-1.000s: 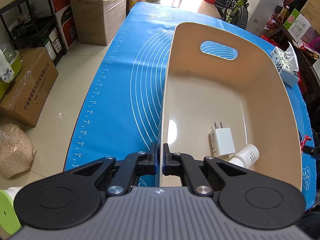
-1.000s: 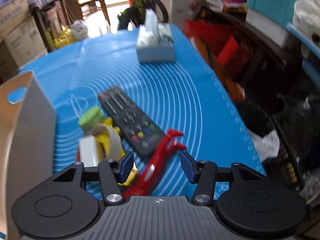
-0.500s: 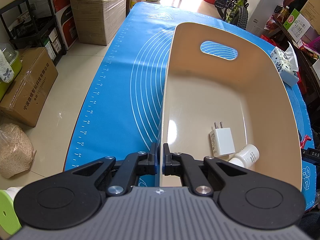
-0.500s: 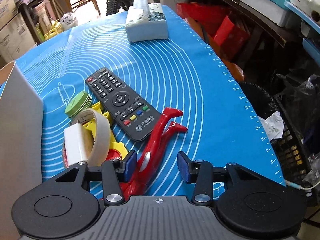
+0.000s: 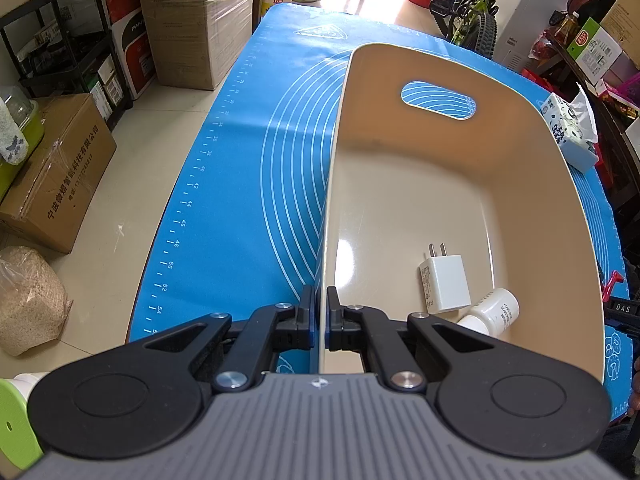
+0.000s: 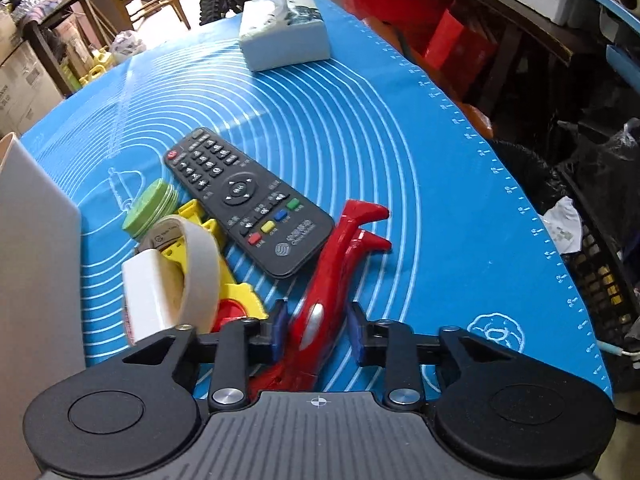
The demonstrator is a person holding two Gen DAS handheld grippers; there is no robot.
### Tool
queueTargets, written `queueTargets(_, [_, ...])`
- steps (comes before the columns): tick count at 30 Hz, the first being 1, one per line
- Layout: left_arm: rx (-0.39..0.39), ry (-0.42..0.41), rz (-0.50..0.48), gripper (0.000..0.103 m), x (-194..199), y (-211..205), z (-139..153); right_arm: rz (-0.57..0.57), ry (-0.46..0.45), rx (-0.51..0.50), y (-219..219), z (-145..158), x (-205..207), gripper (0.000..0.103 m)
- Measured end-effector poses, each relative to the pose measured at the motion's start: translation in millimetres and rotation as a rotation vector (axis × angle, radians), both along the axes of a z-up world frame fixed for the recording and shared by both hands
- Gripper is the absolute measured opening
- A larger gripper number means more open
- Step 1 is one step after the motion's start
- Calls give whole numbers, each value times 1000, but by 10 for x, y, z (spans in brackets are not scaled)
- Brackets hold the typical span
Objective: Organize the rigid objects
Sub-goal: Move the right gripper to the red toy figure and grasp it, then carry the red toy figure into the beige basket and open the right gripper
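A beige bin stands on the blue mat; a white charger and a small white bottle lie inside. My left gripper is shut on the bin's near left wall. In the right wrist view a red handled tool lies on the mat, its body between the fingers of my right gripper. Those jaws are closing, with thin gaps still showing beside the pads. A black remote, a tape roll, a green lid and a yellow toy lie just left of the tool.
A tissue box sits at the mat's far end. The bin's outer wall rises at the left of the pile. The mat's right edge drops to a black basket and clutter. Boxes and a shelf line the floor left of the table.
My right gripper has come down over the red tool and its jaws have narrowed around it. The left gripper and the bin have not moved.
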State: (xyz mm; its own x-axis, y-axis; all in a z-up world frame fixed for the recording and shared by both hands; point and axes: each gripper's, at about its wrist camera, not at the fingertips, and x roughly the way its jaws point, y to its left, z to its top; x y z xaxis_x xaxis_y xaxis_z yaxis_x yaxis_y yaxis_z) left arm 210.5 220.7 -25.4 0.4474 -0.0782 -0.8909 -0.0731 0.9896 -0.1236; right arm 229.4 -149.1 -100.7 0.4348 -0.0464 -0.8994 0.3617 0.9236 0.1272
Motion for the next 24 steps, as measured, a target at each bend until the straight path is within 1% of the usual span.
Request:
queueTargets(3, [2,0,0,6,-1,2,-1,10,-19,-8,31,21,-28,32])
queueTargets(6, [-1,0,1,6,0,5,-1,18,-35,-42,61,65,-74,31])
queueTargets(11, [-1,1,1,6,-7,10,3,2,-83,-61,8,180,-163,30])
queueTargets(17, [0,0,0,6,0,4,-1,30,-160,-112,48,430,-233,30])
queueTargets(24, [1,0,0,6,1,1,0,65,-258,-132,192,773,-267,30])
